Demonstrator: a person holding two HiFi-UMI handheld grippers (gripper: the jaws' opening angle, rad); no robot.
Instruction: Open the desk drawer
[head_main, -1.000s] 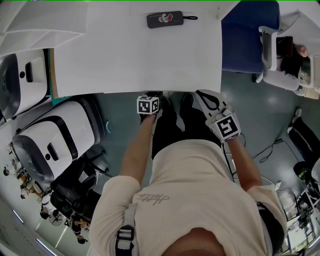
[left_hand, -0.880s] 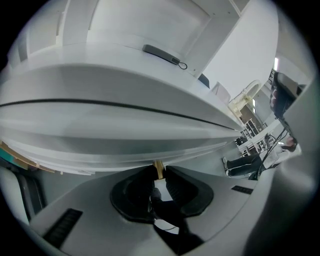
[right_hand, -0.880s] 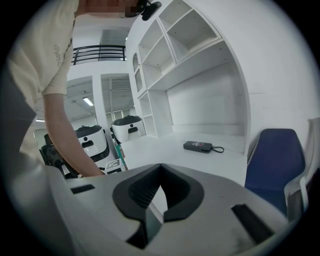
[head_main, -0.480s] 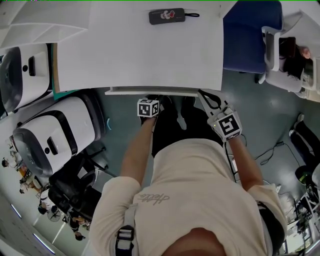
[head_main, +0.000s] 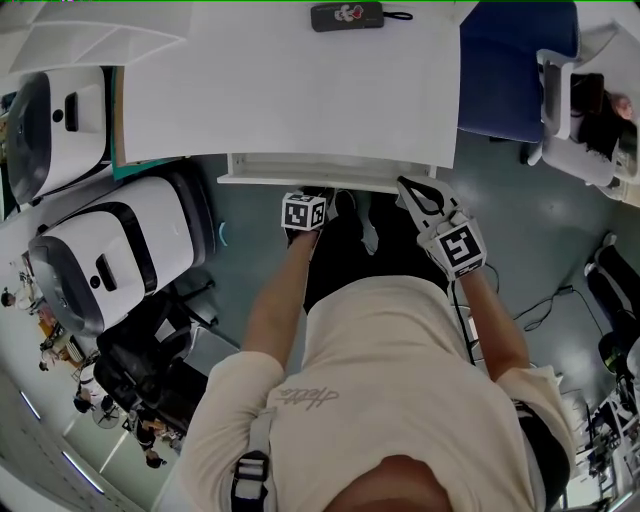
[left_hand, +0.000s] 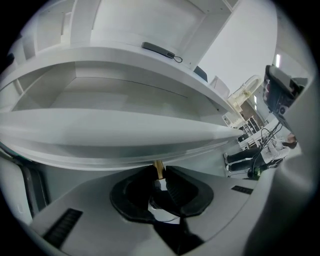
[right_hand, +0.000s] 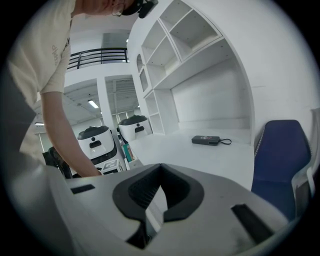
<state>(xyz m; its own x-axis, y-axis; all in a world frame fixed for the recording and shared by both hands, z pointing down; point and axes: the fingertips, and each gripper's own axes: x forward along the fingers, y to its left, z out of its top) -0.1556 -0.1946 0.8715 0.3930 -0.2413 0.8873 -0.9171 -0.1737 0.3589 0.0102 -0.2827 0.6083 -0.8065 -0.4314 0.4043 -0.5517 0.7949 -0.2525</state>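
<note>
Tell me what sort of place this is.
Probably an office or robotics lab: a white desk with a drawer, a blue chair beside it, white wall shelves, and white robot-like machines parked alongside.

White counter (head_main: 300, 90) seen from above, shallow drawer (head_main: 330, 170) jutting from its near edge, left tongs (head_main: 306, 198) tucked under the drawer front, seemingly gripping it, right tongs (head_main: 410, 190) near the drawer's right end, dark pouch (head_main: 346, 15) at the counter's far edge, blue chair (head_main: 515, 65) to the right.
</note>
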